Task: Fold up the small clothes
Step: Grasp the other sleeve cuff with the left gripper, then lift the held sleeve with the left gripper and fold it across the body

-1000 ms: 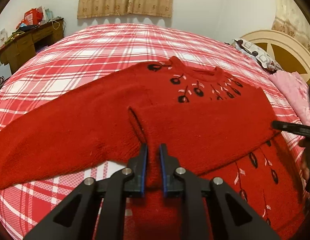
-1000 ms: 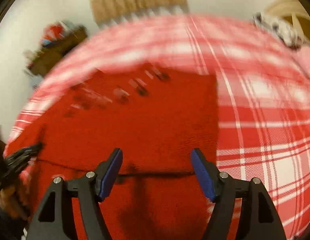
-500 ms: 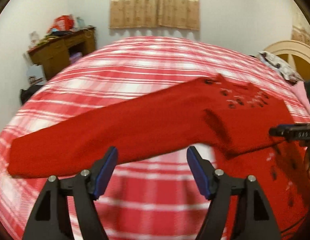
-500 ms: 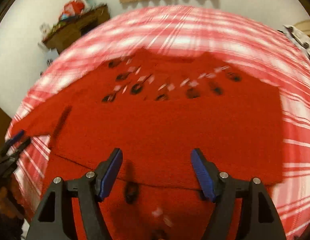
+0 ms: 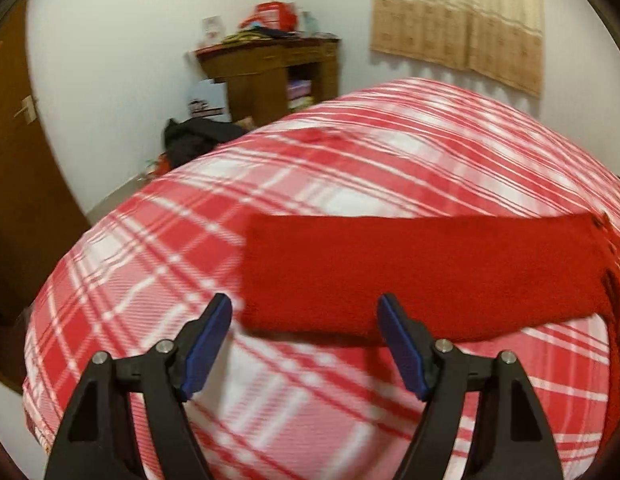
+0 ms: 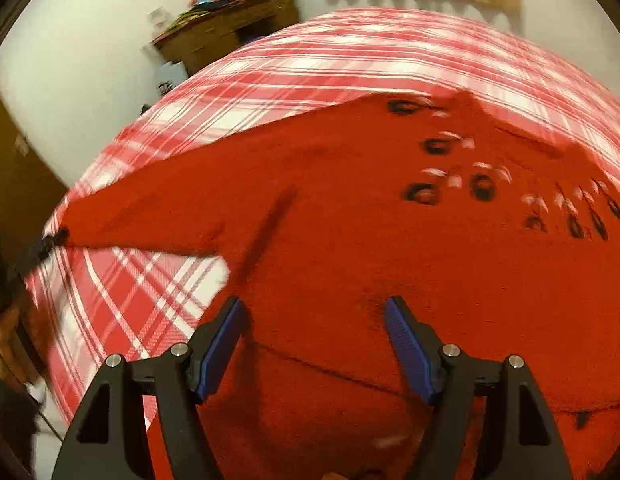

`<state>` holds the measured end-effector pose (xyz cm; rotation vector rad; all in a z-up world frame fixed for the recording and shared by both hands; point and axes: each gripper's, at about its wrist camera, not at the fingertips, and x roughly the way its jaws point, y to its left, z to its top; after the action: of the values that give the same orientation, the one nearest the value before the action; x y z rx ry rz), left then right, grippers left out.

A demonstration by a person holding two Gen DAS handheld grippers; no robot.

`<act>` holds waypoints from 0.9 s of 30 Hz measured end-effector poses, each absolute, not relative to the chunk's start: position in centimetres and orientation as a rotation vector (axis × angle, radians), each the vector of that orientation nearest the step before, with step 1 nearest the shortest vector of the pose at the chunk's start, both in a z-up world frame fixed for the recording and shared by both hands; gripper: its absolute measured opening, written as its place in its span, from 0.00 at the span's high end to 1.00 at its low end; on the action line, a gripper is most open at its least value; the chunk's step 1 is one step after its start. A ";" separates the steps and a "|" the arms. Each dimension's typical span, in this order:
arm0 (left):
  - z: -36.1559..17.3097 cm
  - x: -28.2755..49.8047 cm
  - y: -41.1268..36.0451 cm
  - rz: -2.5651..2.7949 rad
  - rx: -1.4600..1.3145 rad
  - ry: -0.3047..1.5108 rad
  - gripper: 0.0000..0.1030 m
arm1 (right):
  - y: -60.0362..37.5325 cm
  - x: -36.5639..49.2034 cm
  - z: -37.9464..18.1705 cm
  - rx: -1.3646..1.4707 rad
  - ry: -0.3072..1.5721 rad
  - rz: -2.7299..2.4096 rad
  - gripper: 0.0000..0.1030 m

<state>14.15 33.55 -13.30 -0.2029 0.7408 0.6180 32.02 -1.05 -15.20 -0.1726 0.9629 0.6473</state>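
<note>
While sleeve (image 5: 421, 276) lies lengthwise across bed (image 5: 349, 152), cuff end just ahead of left gripper (image 5: 304, 344): jaws just opened, empty. Right gripper (image 6: 313, 344) released over sweater (image 6: 389, 240) body.

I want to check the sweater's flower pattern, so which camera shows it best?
The right wrist view. There the black and white flower pattern runs across the chest of the red sweater, though blurred. The left wrist view shows mostly the outstretched sleeve, with only a sliver of dark pattern at its right edge.
</note>
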 end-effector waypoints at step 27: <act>-14.2 15.9 36.1 0.469 -0.345 0.782 0.82 | 0.0 28.4 -15.8 -0.261 0.876 0.646 0.28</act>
<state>15.87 36.07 -14.22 -0.3447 0.7821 0.4695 28.45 -0.01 -15.77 -0.2613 0.8761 0.6465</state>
